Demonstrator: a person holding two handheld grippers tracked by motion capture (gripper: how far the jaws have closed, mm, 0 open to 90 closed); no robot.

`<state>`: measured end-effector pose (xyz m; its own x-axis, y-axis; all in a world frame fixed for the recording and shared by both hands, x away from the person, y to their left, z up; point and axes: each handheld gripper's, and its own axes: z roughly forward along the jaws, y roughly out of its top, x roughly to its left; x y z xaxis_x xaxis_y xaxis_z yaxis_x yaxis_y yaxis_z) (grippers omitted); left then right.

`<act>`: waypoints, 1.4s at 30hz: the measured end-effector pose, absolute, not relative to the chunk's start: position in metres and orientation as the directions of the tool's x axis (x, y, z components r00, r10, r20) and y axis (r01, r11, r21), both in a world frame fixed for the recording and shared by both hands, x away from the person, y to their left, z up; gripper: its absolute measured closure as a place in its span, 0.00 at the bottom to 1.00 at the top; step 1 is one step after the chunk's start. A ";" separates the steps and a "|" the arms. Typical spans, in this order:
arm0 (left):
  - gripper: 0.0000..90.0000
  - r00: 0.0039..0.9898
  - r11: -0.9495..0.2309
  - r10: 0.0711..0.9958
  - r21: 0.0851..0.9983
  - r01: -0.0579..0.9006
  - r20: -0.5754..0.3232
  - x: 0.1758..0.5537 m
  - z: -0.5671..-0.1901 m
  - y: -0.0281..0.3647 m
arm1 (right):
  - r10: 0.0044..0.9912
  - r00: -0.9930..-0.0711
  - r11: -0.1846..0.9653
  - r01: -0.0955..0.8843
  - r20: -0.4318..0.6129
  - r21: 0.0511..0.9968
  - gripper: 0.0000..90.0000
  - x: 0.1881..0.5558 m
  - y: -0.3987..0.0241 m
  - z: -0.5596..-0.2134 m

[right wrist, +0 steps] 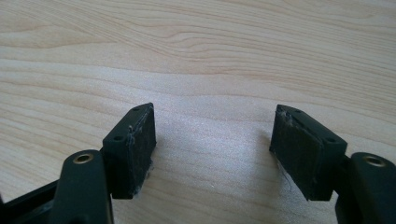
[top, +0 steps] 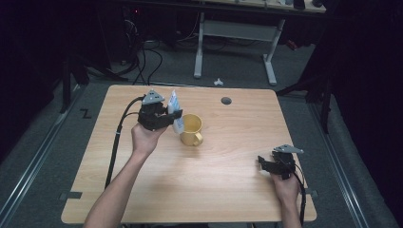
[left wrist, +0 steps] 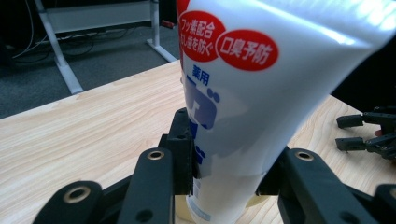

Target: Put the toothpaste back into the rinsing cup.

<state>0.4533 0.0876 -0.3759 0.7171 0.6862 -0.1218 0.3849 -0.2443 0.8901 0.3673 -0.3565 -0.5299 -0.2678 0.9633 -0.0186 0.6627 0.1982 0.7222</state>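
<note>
Left gripper (top: 164, 116): jaws are clamping a white tube (top: 175, 111) low on its body, cap end pointing down and the flat crimped end rising up and far. In the left gripper view the tube (left wrist: 243, 102), printed with red ovals and blue lettering, is bulging between the jaws, so the soft wall is giving under the squeeze. The tube's lower end is hanging at the left rim of a yellow mug (top: 191, 129), which is standing near the middle of the table (top: 228, 190), handle turned toward the near side; whether the cap is inside the mug or just beside it cannot be told. Right gripper (top: 268, 164): jaws are standing apart over bare wood at the near right, holding nothing, well apart from the mug; in the right gripper view its pads (right wrist: 137, 140) are facing each other across bare tabletop. Hazards, as judgement: the tube is sitting tilted in the grip, so on lowering its cap may be catching the rim and tipping or sliding the unsteadied mug; a slack, smooth tube may be slipping or pivoting between the jaws; a harder squeeze may be forcing paste toward the cap; released leaning, the tall tube may be levering the light mug over.
</note>
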 end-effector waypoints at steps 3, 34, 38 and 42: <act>0.74 0.722 -0.249 0.682 0.893 0.376 -0.114 0.455 -0.373 0.083 | 0.963 -0.268 0.199 0.663 -0.019 0.722 0.35 0.367 -0.356 -0.530; 0.73 0.721 -0.293 0.690 0.886 0.360 -0.065 0.476 -0.382 0.057 | 0.962 -0.273 0.203 0.661 -0.019 0.722 0.35 0.367 -0.356 -0.530; 0.73 0.725 -0.303 0.687 0.883 0.357 -0.057 0.476 -0.384 0.054 | 0.962 -0.273 0.201 0.662 -0.018 0.722 0.35 0.367 -0.356 -0.530; 0.73 0.728 -0.315 0.684 0.881 0.352 -0.046 0.477 -0.386 0.050 | 0.962 -0.273 0.202 0.662 -0.018 0.722 0.35 0.367 -0.356 -0.530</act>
<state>0.4766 0.0503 -0.3859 0.7279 0.6841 -0.0464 0.3523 -0.3151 0.8813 0.3671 -0.3561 -0.5299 -0.2731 0.9618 -0.0182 0.6619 0.2016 0.7220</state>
